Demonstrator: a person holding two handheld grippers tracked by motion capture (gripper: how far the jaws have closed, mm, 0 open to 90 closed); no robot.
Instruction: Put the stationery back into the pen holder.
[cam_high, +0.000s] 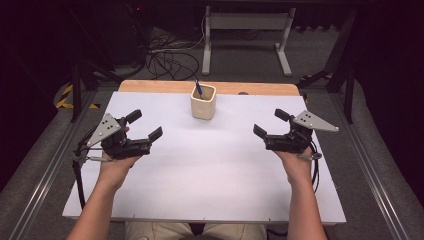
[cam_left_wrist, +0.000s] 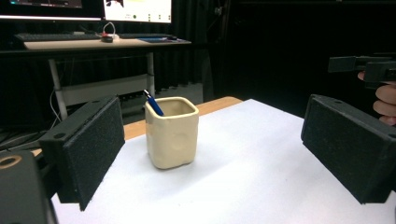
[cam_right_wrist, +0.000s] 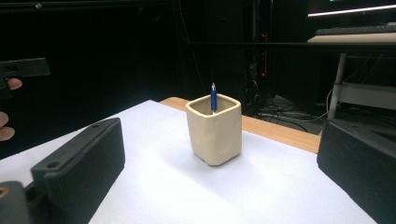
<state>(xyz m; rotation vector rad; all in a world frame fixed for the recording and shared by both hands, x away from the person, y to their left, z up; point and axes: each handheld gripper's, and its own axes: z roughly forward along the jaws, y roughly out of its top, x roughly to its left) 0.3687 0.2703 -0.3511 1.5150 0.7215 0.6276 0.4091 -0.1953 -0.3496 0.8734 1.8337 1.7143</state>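
A cream square cup (cam_high: 203, 102) stands upright near the far middle of the white table (cam_high: 205, 170), with a blue pen (cam_high: 198, 89) leaning inside it. The cup (cam_left_wrist: 172, 132) and pen (cam_left_wrist: 153, 105) sit ahead of my left gripper (cam_left_wrist: 212, 154), whose jaws are wide apart and hold nothing. My left gripper (cam_high: 145, 125) hovers at the table's left, my right gripper (cam_high: 270, 123) at its right. From the right gripper view the cup (cam_right_wrist: 215, 129) with the pen (cam_right_wrist: 214, 99) stands ahead of the open, empty right gripper (cam_right_wrist: 222, 172).
A wooden strip (cam_high: 150, 86) borders the table's far edge. Beyond it stand a white metal frame (cam_high: 245, 30) and loose cables (cam_high: 167, 60) on the floor. A desk with monitors (cam_left_wrist: 93, 28) is in the background.
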